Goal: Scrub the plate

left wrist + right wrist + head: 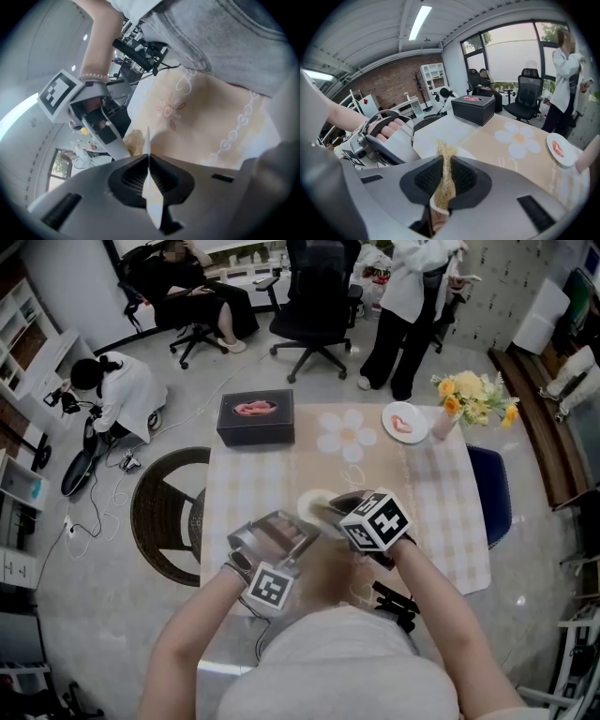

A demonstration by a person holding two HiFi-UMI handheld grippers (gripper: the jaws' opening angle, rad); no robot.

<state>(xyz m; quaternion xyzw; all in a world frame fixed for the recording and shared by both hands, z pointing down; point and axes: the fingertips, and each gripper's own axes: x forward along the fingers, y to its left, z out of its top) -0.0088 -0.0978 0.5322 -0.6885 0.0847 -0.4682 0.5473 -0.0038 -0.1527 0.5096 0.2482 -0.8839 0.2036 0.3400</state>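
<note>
Pinching the plate [314, 504] by its rim, the left tool [149, 174] has both jaws pressed onto it; in the left gripper view the plate shows edge-on, a thin white line between the ribbed pads; plate is off the bench [441, 512], held over its near middle, in front of the person's body

Right tool [446, 169] is clamped on a tan fibrous scrub pad [444, 159]; pad stands up between the jaws and sticks out past the tips; head view has the right tool's tips at the plate, from the right side; left gripper view puts the pad just beside the plate's edge; can't tell if they actually touch

The two tools are close together, nearly facing each other; each one shows in the other's view; fingers [389, 126] of the left hand are wrapped through the left tool's handle

Bench has a pale checked cloth; at the far side: black box [255, 418] with something pink on top at far left, flower-shaped mat [345, 434] in the middle, white dish [405, 422] with a pink item to its right, yellow flowers [473, 395] at the far right corner; all well apart from the plate

Behind the bench: office chairs, one person standing, one seated, one crouched on the floor at left
</note>
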